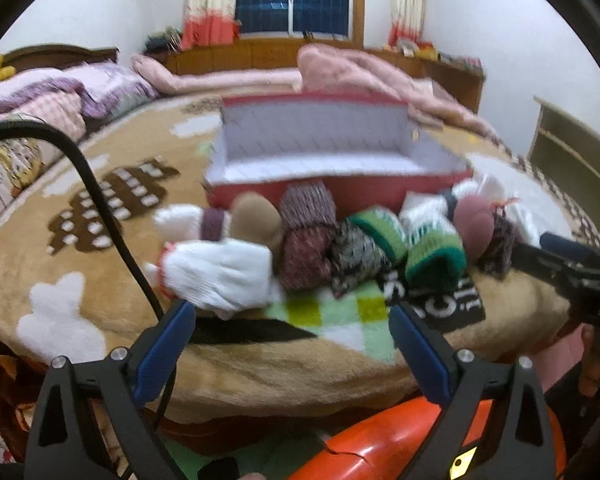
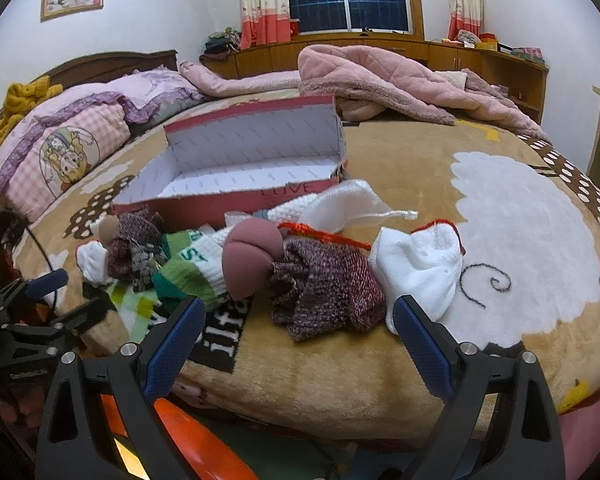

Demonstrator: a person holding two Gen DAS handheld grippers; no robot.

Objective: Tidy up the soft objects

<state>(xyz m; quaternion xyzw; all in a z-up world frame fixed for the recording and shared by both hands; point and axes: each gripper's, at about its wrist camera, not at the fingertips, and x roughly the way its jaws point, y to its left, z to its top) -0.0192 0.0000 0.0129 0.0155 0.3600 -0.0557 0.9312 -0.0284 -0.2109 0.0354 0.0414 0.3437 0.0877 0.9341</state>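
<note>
Both grippers, left (image 1: 292, 320) and right (image 2: 296, 316), hang spread and empty just short of the knit socks (image 2: 324, 284), limp, fuzzy bundles heaped ahead on the plush bed (image 2: 300, 376), so a pinch could snag two together before reaching the stiff cardboard box (image 2: 236, 160) beyond.

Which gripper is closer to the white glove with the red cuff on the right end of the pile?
Right. The right gripper sits open just in front of the white glove; the left gripper is open at the pile's opposite end.
</note>
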